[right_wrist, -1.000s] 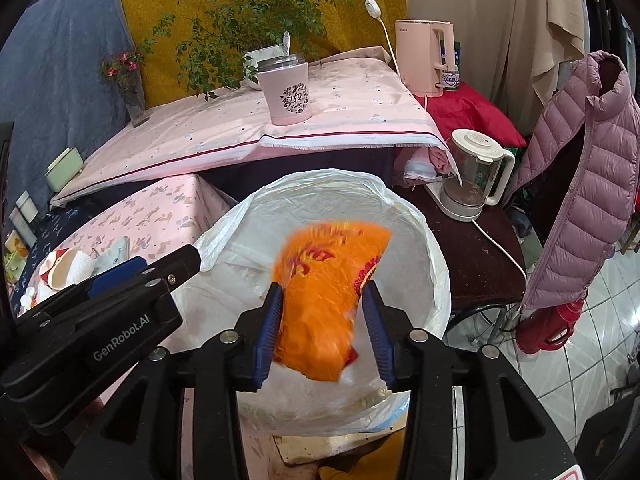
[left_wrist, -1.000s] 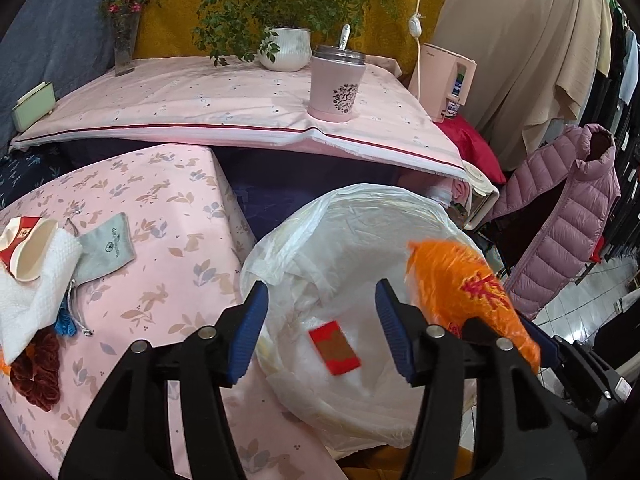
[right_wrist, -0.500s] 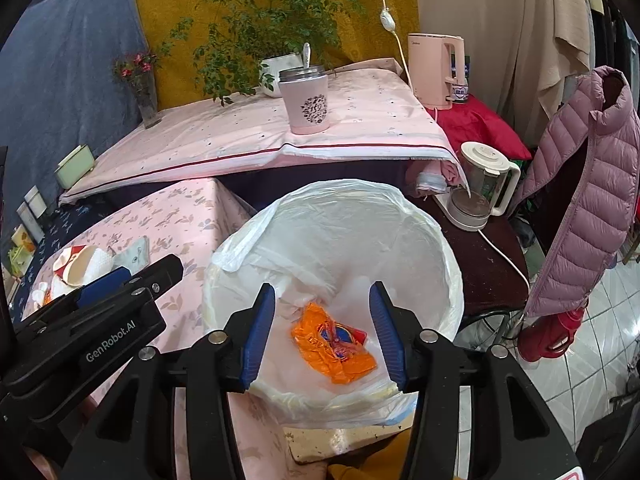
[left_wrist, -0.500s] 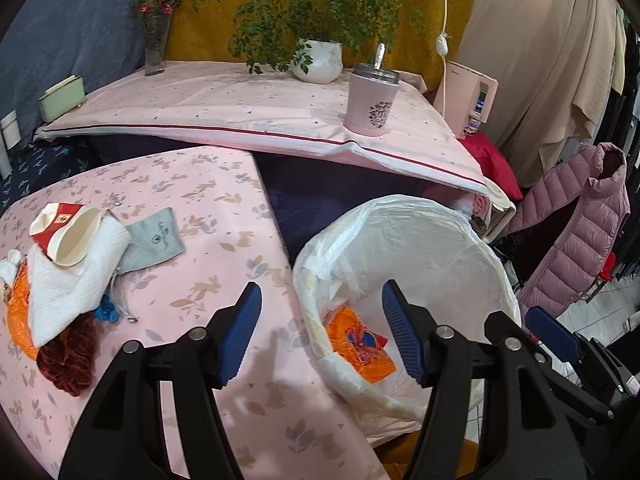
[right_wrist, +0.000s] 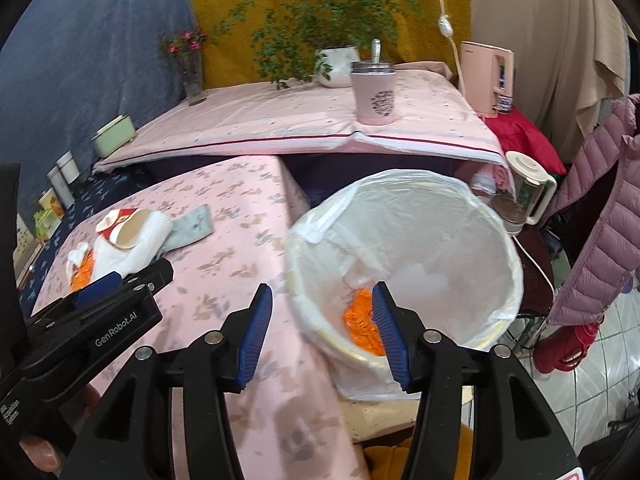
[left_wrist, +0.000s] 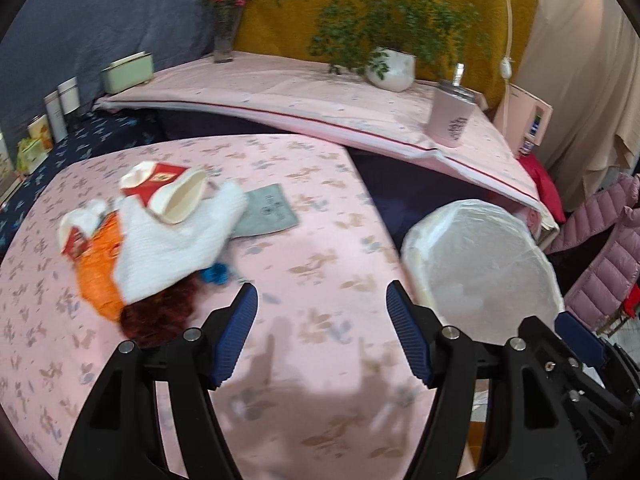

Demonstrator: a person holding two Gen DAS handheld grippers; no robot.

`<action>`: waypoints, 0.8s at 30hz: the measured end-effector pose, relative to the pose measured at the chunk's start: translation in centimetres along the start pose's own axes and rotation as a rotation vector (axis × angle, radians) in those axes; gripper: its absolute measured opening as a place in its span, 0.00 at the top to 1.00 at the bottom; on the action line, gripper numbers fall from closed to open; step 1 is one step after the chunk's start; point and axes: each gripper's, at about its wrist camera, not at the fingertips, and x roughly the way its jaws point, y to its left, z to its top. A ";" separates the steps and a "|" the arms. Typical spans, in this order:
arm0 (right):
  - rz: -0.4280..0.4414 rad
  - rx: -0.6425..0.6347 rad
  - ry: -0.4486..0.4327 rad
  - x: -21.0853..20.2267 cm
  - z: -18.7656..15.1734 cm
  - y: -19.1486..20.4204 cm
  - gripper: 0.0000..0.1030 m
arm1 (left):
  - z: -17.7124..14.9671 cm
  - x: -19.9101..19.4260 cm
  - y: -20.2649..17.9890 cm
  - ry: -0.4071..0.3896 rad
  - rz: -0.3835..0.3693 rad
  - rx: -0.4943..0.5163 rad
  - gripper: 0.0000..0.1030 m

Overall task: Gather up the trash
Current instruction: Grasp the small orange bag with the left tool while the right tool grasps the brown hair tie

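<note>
A bin lined with a white bag stands beside the pink floral table; an orange wrapper lies inside it. The bin also shows in the left wrist view. My right gripper is open and empty over the bin's near rim. My left gripper is open and empty above the table. On the table lie a crushed red-and-white paper cup, a white cloth, an orange wrapper, a second small cup and a dark red scrunchie.
A grey pouch and a blue item lie by the pile. A raised pink-covered surface behind holds a pink tumbler, a potted plant and a flower vase. A blender jug and a pink jacket are to the right.
The right gripper opened and dropped the orange wrapper into the bin. Both grippers have since swung left, away from the bin toward the table and the pile.
</note>
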 end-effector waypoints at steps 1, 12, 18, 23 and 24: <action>0.008 -0.010 0.003 0.0 -0.2 0.6 0.50 | -0.2 -0.1 0.8 0.003 0.014 -0.011 0.38; 0.109 -0.138 0.050 0.5 -2.3 8.7 0.50 | -2.1 -1.5 10.3 0.028 0.204 -0.107 0.30; 0.171 -0.207 0.079 1.1 -3.6 13.0 0.50 | -2.6 -2.2 14.3 0.026 0.278 -0.140 0.21; 0.209 -0.261 0.095 2.1 -4.4 16.3 0.50 | -3.0 -2.2 17.1 0.035 0.320 -0.171 0.15; 0.218 -0.266 0.099 2.3 -4.4 16.7 0.50 | -3.0 -2.2 17.5 0.038 0.322 -0.176 0.15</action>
